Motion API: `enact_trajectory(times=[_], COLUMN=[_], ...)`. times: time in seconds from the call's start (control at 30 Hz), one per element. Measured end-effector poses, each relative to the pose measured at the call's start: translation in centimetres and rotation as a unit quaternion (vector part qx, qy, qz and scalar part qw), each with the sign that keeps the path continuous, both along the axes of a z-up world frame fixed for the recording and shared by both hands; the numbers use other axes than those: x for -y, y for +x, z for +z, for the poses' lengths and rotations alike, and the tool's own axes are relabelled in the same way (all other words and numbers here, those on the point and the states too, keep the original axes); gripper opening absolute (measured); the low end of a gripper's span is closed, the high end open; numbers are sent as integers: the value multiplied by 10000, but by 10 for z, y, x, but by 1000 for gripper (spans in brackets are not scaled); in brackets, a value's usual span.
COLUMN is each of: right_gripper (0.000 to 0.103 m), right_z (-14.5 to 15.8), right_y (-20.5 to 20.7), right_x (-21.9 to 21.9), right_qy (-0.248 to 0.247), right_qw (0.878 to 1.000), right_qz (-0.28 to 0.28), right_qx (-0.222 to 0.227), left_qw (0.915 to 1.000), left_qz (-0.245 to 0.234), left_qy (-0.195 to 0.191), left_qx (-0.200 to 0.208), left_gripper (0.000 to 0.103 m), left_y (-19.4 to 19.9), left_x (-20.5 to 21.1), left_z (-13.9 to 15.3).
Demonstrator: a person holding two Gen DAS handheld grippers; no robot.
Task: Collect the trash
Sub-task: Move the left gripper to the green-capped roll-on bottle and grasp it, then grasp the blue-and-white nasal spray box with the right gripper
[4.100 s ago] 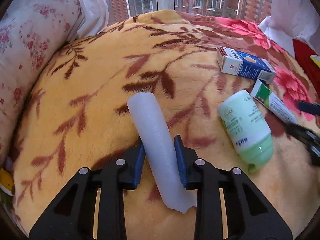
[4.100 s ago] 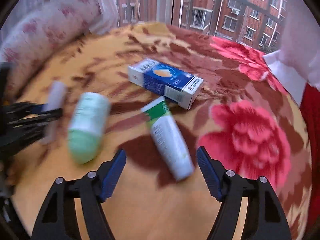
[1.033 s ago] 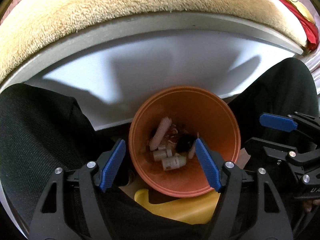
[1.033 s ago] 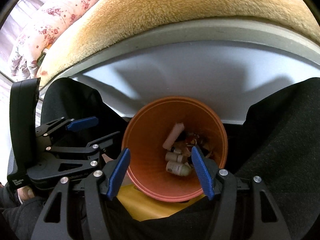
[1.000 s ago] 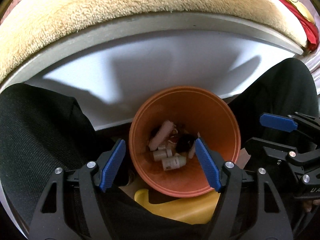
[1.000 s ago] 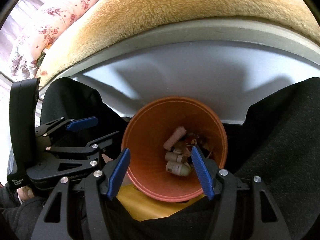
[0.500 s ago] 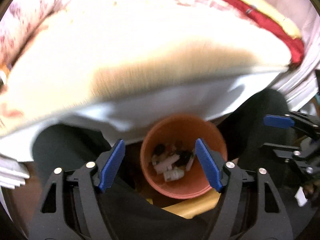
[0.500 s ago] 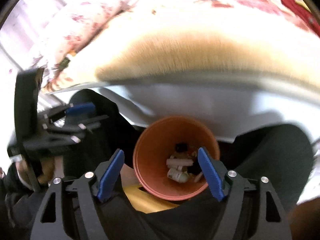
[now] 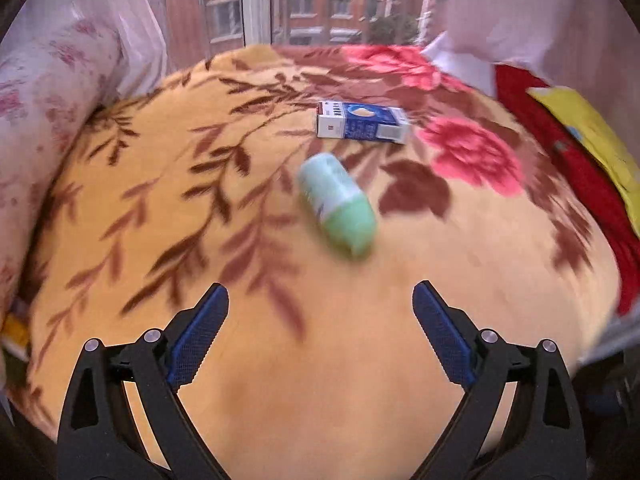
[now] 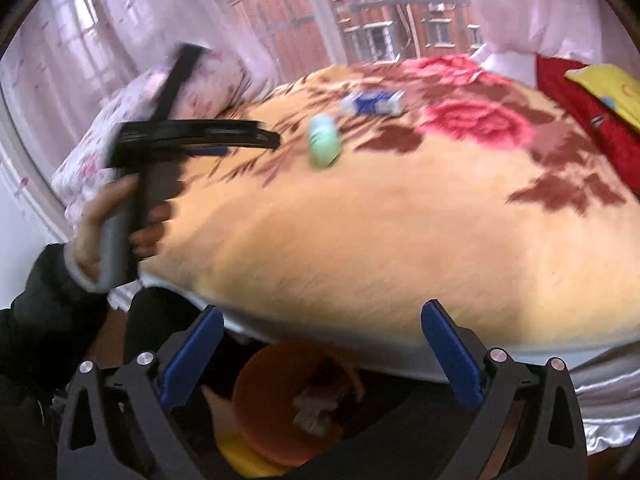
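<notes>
A pale green bottle [image 9: 338,204] lies on its side on the yellow flowered blanket [image 9: 160,208]; it also shows in the right wrist view [image 10: 325,145]. A blue and white box [image 9: 362,126] lies beyond it, also seen from the right [image 10: 374,103]. My left gripper [image 9: 320,320] is open and empty above the blanket, short of the bottle. My right gripper [image 10: 320,340] is open and empty at the bed's near edge, above the orange trash bin [image 10: 260,396], which holds several bits of trash.
A flowered pillow [image 9: 36,120] lies at the left of the bed. Red and yellow cloth [image 9: 576,140] lies along the right side. A window with curtains is behind the bed. The left hand-held gripper body [image 10: 160,140] shows at left in the right wrist view.
Both grippers have swung up from over the orange bin to face the bed top. The foam roll the left gripper held earlier now lies in the bin. Both stay open.
</notes>
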State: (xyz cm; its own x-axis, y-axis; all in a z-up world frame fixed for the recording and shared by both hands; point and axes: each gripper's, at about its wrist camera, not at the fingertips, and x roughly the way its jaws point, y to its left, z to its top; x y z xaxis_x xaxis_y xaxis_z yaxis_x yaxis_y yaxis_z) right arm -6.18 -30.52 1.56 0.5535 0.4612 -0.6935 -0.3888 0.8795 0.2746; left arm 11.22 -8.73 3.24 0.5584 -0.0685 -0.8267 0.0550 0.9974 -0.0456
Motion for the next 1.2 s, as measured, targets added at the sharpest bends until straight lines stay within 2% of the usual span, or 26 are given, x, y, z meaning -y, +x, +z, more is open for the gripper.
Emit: enact_trajectory(times=[0.13, 0.23, 0.47, 0.6, 0.63, 0.73, 0.77, 0.87, 0.97, 1.07, 1.2], right_gripper=[98, 98, 98, 98, 98, 98, 98, 98, 98, 98, 98], right_z=[6, 5, -7, -11, -11, -9, -6, 1, 9, 18, 25], right_y=[18, 32, 61, 69, 72, 77, 80, 89, 107, 134, 186], right_x=[20, 34, 36, 29, 27, 19, 17, 10, 1, -12, -39], right_qy=[39, 111, 60, 45, 49, 44, 26, -33, -261, -678, -1303], right_qw=[9995, 9991, 9991, 9993, 9994, 9996, 9996, 9998, 9996, 9974, 9878], right_qz=[-300, -416, -351, -266, -242, -193, -179, -121, -86, 84, 548], right_qx=[70, 9, -241, -240, -253, -225, -200, -125, -8, 231, 649], left_qw=[9987, 9966, 9906, 9910, 9913, 9924, 9935, 9965, 9977, 9990, 9989], left_qz=[367, 658, 1132, 1191, 1181, 1156, 1082, 792, 622, 420, 441], left_qy=[204, -137, -208, -227, -198, -100, -82, 16, -129, -107, 123], left_qx=[-288, -484, -743, -563, -543, -409, -343, -266, -230, -51, -34], left_gripper=[91, 91, 91, 91, 90, 71, 55, 53, 51, 50, 49], left_y=[57, 78, 108, 111, 112, 107, 108, 101, 84, 53, 29], left_x=[23, 25, 21, 18, 18, 17, 16, 13, -5, -33, -69], left_z=[-22, -36, -70, -71, -71, -67, -65, -58, -47, -29, -30])
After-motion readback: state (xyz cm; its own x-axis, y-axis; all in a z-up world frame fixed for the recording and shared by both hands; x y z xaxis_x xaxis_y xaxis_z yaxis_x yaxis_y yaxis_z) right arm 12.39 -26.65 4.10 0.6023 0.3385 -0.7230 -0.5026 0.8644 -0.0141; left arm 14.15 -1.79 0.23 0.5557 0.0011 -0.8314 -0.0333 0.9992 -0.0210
